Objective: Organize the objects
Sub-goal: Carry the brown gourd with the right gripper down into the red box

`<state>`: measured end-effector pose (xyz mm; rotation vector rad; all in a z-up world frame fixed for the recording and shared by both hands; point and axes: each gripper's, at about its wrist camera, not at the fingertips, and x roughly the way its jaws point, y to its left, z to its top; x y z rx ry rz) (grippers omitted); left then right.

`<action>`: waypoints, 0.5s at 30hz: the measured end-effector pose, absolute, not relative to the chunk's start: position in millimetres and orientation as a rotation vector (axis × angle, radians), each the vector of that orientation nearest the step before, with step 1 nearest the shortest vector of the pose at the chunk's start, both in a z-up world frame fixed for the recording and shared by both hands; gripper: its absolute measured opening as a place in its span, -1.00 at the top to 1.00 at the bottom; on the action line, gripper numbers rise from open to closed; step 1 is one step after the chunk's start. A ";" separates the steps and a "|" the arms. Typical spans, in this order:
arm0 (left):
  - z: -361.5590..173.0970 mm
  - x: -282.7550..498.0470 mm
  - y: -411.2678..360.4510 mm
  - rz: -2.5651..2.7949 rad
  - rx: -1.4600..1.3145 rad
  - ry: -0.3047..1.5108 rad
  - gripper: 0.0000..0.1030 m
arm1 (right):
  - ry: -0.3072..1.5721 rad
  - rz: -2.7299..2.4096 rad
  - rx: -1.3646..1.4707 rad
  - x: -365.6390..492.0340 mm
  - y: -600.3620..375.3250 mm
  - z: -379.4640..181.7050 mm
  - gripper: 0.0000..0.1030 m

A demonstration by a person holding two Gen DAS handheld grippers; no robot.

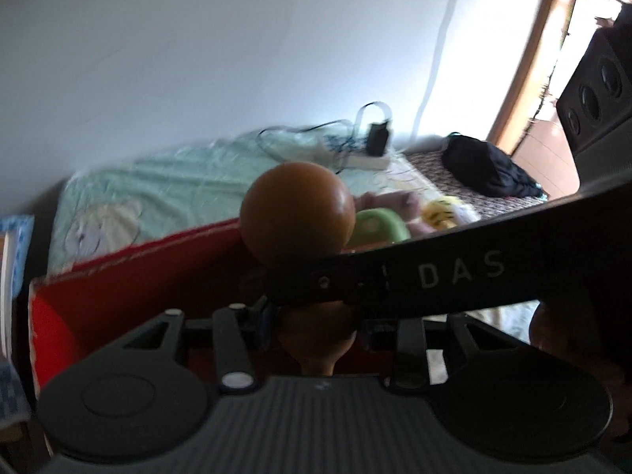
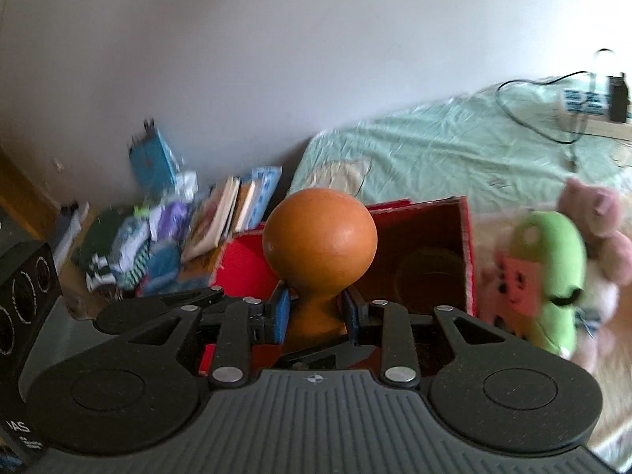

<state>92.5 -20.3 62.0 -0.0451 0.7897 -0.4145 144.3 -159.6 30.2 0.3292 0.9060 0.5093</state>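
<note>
In the right wrist view my right gripper (image 2: 316, 308) is shut on the neck of an orange wooden gourd-shaped shaker (image 2: 320, 233), round head up, in front of an open red box (image 2: 418, 245). The left wrist view has a like brown-orange shaker (image 1: 296, 213) above the red box (image 1: 118, 296), its narrow end reaching back between the fingers of my left gripper (image 1: 320, 316). The black body of the right gripper (image 1: 434, 272) crosses in front and hides the left fingertips. I cannot tell whether both views show one shaker or two.
A bed with a green sheet (image 2: 434, 146) lies behind the box. Plush toys (image 2: 553, 268) crowd the box's right side. Books (image 2: 221, 221) lean by the wall at left. A power strip with a charger (image 1: 367, 160) and a black bag (image 1: 486, 166) sit further back.
</note>
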 end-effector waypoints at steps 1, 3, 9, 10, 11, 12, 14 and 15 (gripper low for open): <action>54.8 98.6 -15.5 -0.404 -0.064 0.810 0.30 | 0.932 0.514 0.308 153.5 -154.1 24.0 0.41; 41.7 111.8 -6.9 -0.386 -0.101 0.851 0.29 | 0.979 0.525 0.279 167.2 -146.0 11.9 0.41; -0.9 131.7 8.2 -0.343 -0.175 0.983 0.29 | 1.137 0.546 0.226 199.0 -127.6 -24.1 0.41; -6.8 134.1 8.8 -0.335 -0.177 1.004 0.29 | 1.160 0.549 0.215 201.8 -126.0 -28.8 0.41; -12.3 136.6 8.2 -0.328 -0.182 1.026 0.29 | 1.180 0.548 0.207 204.2 -123.0 -32.6 0.41; -17.7 140.3 7.8 -0.320 -0.189 1.046 0.29 | 1.200 0.549 0.199 206.6 -120.9 -37.6 0.41; -25.9 144.5 8.2 -0.305 -0.201 1.083 0.29 | 1.225 0.553 0.188 209.9 -119.1 -44.9 0.41; -30.3 147.3 8.9 -0.300 -0.205 1.098 0.29 | 1.236 0.553 0.185 211.1 -118.8 -47.6 0.41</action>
